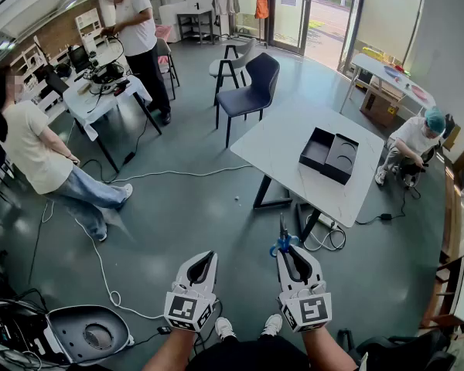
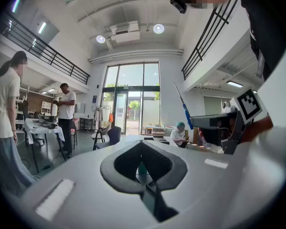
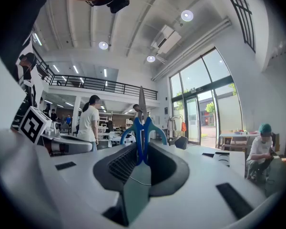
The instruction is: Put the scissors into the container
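Blue-handled scissors [image 1: 283,242] stand upright in my right gripper [image 1: 284,252], which is shut on them near the handles, blades pointing up. In the right gripper view the scissors [image 3: 143,130] sit between the jaws of that gripper [image 3: 143,147]. My left gripper [image 1: 208,254] is beside it, shut and holding nothing; in its own view the left gripper [image 2: 142,146] shows nothing between the pads, and the scissors [image 2: 184,109] appear to its right. The black two-compartment container [image 1: 329,154] lies on a white table [image 1: 286,141] well ahead of both grippers.
A dark blue chair [image 1: 251,91] stands behind the table. One person [image 1: 31,141] stands at the left, another [image 1: 139,37] by a desk at the back, and a third [image 1: 416,139] crouches at the right. A white cable [image 1: 100,261] runs over the floor.
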`<state>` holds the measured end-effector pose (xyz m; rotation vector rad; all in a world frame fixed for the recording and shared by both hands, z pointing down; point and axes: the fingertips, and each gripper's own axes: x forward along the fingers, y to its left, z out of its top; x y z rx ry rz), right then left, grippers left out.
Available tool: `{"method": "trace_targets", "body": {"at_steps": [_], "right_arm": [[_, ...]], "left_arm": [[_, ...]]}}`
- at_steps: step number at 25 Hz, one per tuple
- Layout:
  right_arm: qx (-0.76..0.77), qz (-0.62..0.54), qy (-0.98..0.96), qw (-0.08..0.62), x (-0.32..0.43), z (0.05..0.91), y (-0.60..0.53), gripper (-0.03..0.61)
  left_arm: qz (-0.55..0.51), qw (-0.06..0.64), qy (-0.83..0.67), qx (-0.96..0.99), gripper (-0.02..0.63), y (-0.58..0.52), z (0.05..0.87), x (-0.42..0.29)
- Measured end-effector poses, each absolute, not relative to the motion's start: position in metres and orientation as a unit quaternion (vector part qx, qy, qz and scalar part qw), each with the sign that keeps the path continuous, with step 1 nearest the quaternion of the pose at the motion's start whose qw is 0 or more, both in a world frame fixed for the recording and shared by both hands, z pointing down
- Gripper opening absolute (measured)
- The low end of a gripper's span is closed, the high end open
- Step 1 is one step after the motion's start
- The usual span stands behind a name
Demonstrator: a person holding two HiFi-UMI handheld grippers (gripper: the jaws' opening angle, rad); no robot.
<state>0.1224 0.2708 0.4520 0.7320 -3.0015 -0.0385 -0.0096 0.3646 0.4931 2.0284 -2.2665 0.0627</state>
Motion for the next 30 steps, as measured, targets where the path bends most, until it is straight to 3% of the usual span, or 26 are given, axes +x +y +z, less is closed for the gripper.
{"method": "trace_targets", "body": {"at_steps": [30], "right_arm": [[0.213, 0.031, -0.976, -0.032, 0.219, 0.421, 0.21, 0.078]], "left_arm": [[0.032, 0.019, -0.746, 0.665, 0.009, 0.293, 0.468, 0.096]]}}
